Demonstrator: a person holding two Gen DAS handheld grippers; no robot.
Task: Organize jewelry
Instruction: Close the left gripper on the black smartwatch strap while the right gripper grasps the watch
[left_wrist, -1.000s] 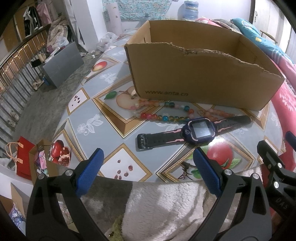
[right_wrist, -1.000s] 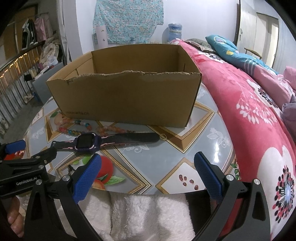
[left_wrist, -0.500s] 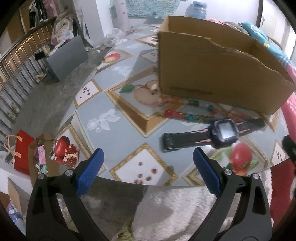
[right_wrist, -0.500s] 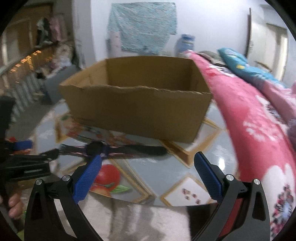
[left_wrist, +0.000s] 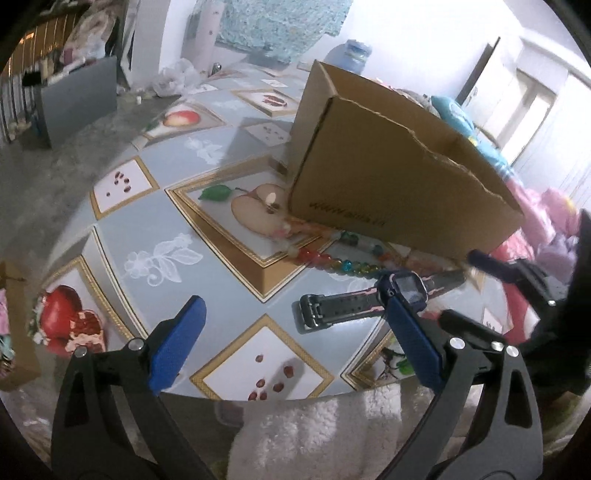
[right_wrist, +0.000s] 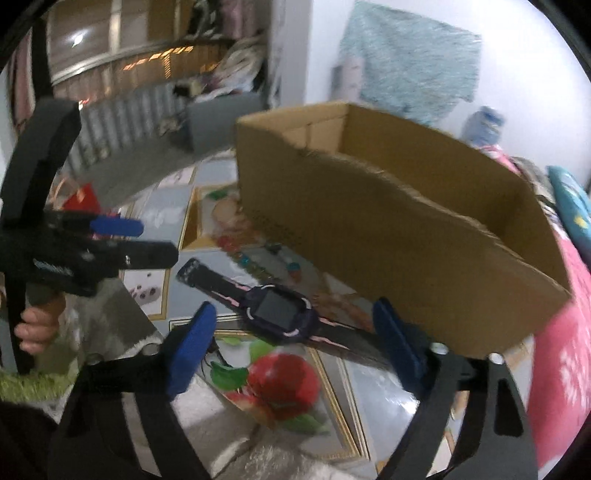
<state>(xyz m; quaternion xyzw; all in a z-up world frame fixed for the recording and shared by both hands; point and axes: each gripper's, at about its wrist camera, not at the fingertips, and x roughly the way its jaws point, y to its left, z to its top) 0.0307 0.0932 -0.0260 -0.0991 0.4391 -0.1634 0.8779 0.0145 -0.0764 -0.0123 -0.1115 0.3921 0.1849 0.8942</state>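
A lived-in bedroom at home

At three o'clock a bed with a pink floral quilt (right_wrist: 565, 332) and blue pillow (left_wrist: 452, 114); at twelve a turquoise cloth (right_wrist: 406, 70) on the wall; at ten a railing (right_wrist: 110, 122) by heaped clothes (right_wrist: 236, 77); fruit-print bench (left_wrist: 155, 221).

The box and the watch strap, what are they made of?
The box looks like plain brown cardboard: matte, with a ragged torn top edge. The watch strap looks like dark rubber or soft plastic, slightly shiny with pink trim; which one is unclear.
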